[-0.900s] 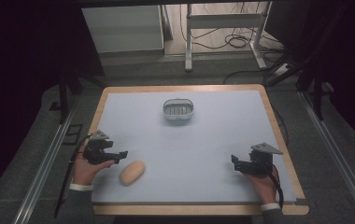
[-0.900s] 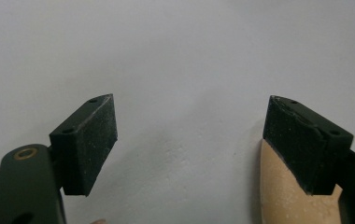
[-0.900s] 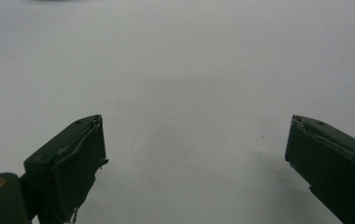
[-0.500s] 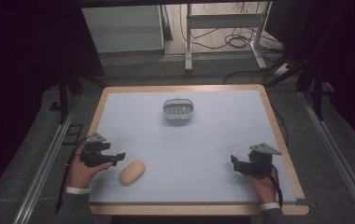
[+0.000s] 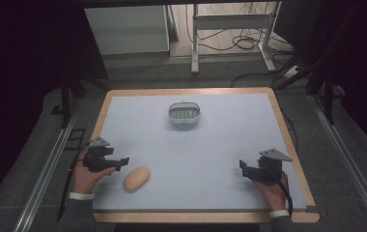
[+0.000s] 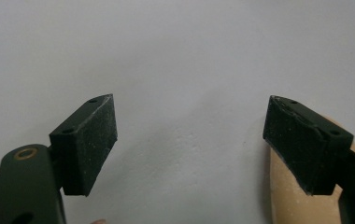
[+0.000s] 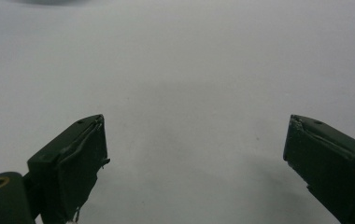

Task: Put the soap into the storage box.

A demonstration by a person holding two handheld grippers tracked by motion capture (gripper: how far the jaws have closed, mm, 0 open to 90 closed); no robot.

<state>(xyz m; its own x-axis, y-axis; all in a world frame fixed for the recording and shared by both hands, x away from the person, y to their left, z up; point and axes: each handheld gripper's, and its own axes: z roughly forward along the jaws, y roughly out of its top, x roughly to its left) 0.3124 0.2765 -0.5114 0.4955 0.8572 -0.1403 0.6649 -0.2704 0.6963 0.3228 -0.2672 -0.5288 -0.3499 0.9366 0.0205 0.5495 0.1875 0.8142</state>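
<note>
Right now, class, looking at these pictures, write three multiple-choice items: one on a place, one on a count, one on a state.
1. Where does the bread roll lie?
A. inside the metal basket
B. on the table beside the left gripper
C. beside the right gripper

2. How many metal baskets stand on the table?
A. one
B. two
C. three

3. How are the left gripper's jaws?
A. shut on the roll
B. shut empty
C. open, holding nothing

Key: 1 B, the roll rests by the left gripper. 2 A, a single basket stands at the far middle. 3 C, bare table shows between the pads.
</note>
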